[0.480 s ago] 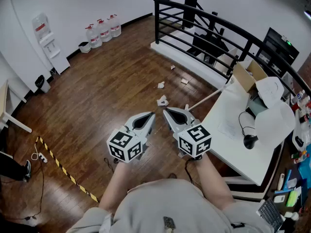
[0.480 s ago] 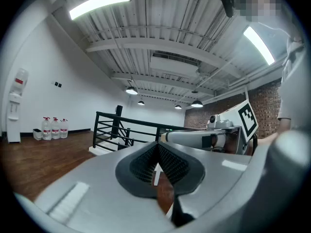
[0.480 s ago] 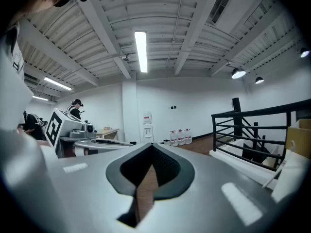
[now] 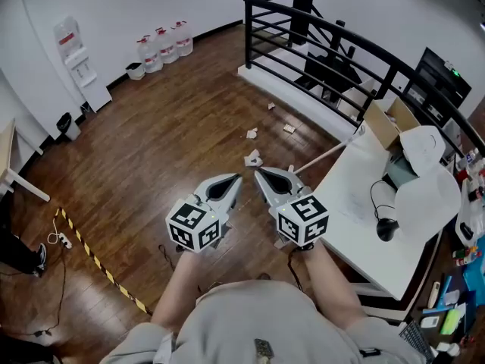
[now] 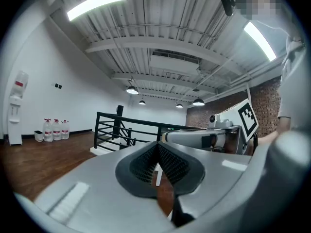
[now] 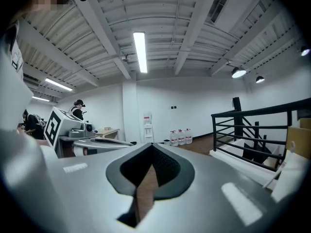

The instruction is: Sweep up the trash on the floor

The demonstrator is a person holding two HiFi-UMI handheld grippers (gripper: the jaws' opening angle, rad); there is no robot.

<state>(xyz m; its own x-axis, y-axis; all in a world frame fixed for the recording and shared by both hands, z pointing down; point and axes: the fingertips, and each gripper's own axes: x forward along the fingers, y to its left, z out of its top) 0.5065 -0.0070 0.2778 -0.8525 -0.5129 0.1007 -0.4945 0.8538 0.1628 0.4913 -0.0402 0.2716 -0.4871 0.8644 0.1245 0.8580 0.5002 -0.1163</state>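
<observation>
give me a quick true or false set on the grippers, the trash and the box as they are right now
1. Both grippers are shut. True: the left gripper and the right gripper each have their jaws together.
2. The left gripper holds a broom. False: nothing is between its jaws.
3. Paper scraps lie on the wooden floor in front of the black railing. True.
4. The cardboard box sits on the floor. False: it stands on the white table.
5. Water jugs stand by the wall. True.
</observation>
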